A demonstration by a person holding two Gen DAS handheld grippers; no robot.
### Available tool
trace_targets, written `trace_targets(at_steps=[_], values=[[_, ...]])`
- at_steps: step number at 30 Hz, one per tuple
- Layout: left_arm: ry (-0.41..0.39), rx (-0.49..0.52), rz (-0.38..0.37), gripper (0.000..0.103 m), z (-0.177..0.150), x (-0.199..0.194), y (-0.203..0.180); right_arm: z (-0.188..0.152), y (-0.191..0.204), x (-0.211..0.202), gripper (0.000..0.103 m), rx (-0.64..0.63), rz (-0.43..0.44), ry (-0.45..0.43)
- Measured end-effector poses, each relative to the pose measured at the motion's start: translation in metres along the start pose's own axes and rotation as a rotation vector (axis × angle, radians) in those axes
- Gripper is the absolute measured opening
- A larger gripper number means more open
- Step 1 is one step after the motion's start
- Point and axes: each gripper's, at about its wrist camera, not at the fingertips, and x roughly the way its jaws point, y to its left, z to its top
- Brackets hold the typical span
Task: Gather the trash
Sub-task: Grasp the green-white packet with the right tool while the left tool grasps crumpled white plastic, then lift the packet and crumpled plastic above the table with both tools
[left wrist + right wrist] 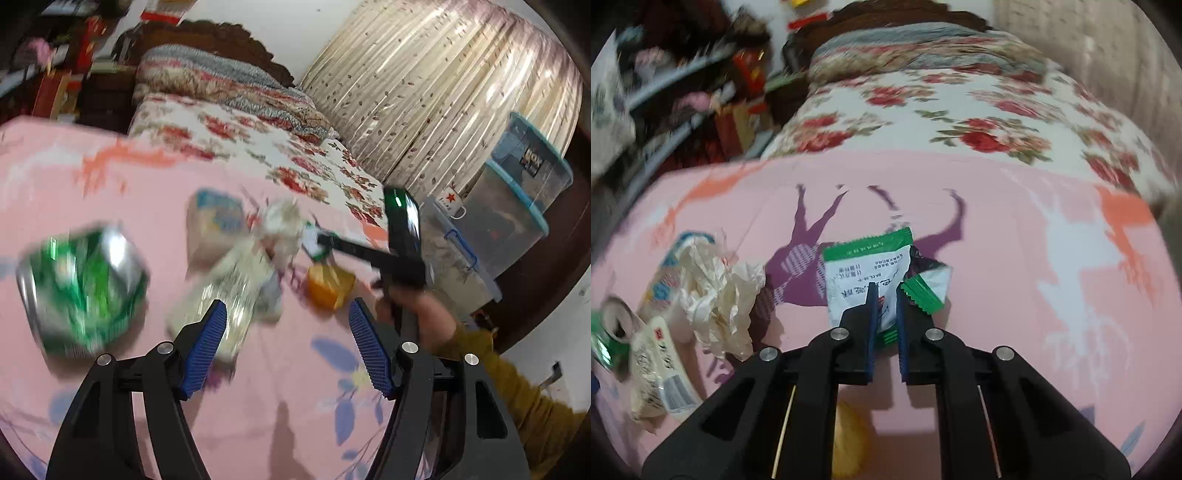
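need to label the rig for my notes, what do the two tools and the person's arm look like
Both are alike: the left tool and right tool have matte black plastic arms with cut-out slots, round silver bolts at the pivots and ridged blue pads. A thin pale rod runs along each side of the right one. The person's arm wears a mustard-yellow sleeve.

Straight ahead of my fingers is a bed with a pink sheet (155, 192) and a rose-print quilt (979, 122). Pleated curtain (443, 92) off to their right, cluttered shelves (683, 92) to their left.
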Motion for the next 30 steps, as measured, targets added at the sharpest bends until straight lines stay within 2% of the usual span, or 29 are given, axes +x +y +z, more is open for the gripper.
trace_targets(at_steps=[2, 4, 6, 7, 9, 11, 12, 13, 14, 15, 18, 23, 25, 26, 27, 28, 30], values=[[0.005, 0.067, 0.073, 0.066, 0.021, 0.009, -0.018, -0.006, -0.012, -0.012, 0.01, 0.063, 0.029, -0.038], [0.044, 0.155, 0.145, 0.066, 0.042, 0.031, -0.038, -0.014, -0.023, -0.028, 0.01, 0.115, 0.048, -0.08], [0.059, 0.232, 0.166, 0.073, 0.058, 0.056, -0.052, -0.021, -0.031, -0.04, 0.01, 0.142, 0.054, -0.104], [0.075, 0.278, 0.213, 0.081, 0.066, 0.077, -0.056, -0.028, -0.037, -0.049, 0.01, 0.157, 0.054, -0.116], [0.115, 0.33, 0.282, 0.081, 0.077, 0.112, -0.059, -0.039, -0.045, -0.061, 0.01, 0.181, 0.063, -0.119], [0.177, 0.361, 0.292, 0.079, 0.082, 0.14, -0.059, -0.054, -0.051, -0.072, 0.01, 0.196, 0.075, -0.112], [0.222, 0.386, 0.311, 0.077, 0.083, 0.158, -0.058, -0.064, -0.054, -0.08, 0.01, 0.203, 0.076, -0.109], [0.269, 0.404, 0.345, 0.06, 0.083, 0.175, -0.057, -0.072, -0.055, -0.086, 0.01, 0.207, 0.079, -0.108], [0.308, 0.404, 0.363, 0.035, 0.082, 0.185, -0.054, -0.085, -0.058, -0.093, 0.01, 0.216, 0.09, -0.102], [0.342, 0.398, 0.358, 0.034, 0.081, 0.194, -0.052, -0.091, -0.058, -0.096, 0.01, 0.221, 0.101, -0.094], [0.305, 0.418, 0.323, 0.026, 0.082, 0.183, -0.06, -0.11, -0.059, -0.103, 0.013, 0.233, 0.157, -0.063], [0.176, 0.37, 0.224, 0.025, 0.082, 0.118, -0.075, -0.104, -0.059, -0.091, 0.013, 0.221, 0.124, -0.049], [0.128, 0.336, 0.171, 0.025, 0.081, 0.088, -0.076, -0.099, -0.063, -0.083, 0.023, 0.244, 0.141, -0.045], [0.11, 0.323, 0.147, 0.025, 0.079, 0.074, -0.077, -0.096, -0.067, -0.077, 0.045, 0.271, 0.155, -0.042], [0.088, 0.305, 0.104, 0.025, 0.073, 0.051, -0.075, -0.093, -0.072, -0.074, 0.074, 0.311, 0.17, -0.052], [0.081, 0.3, 0.083, 0.025, 0.068, 0.039, -0.074, -0.09, -0.076, -0.073, 0.078, 0.345, 0.177, -0.084], [0.08, 0.291, 0.049, 0.025, 0.049, 0.015, -0.068, -0.083, -0.078, -0.068, 0.071, 0.354, 0.184, -0.092]])
